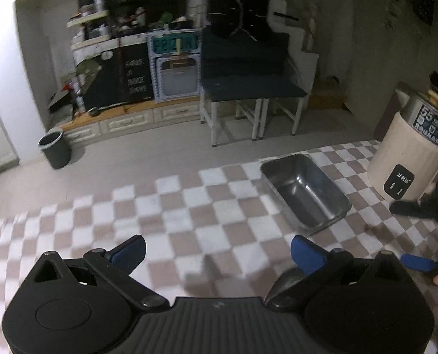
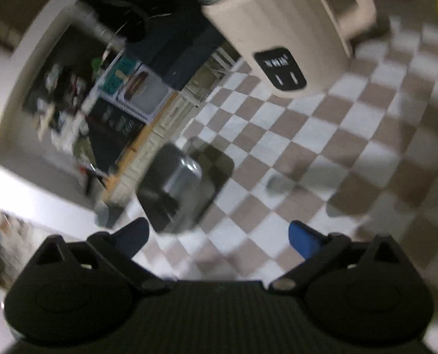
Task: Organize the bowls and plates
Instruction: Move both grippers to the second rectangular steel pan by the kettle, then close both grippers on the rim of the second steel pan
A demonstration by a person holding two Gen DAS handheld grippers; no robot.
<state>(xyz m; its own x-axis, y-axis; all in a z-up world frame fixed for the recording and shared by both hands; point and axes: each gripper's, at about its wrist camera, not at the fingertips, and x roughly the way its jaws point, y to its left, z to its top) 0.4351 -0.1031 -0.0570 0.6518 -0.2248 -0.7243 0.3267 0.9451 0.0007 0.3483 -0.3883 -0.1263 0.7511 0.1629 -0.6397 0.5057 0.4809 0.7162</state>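
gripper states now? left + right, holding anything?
Left gripper: open, holding nothing.
Right gripper: open, holding nothing.

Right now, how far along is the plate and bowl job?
Nothing looks done: the steel tray on the checkered cloth is empty. Nothing in hand: left gripper and right gripper have jaws open. No plates or bowls in view, so all sorting remains.

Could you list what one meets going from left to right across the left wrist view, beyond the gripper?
Dark waste bin on the floor → dark-topped white-legged table → empty metal tray on the checkered cloth → cream appliance.
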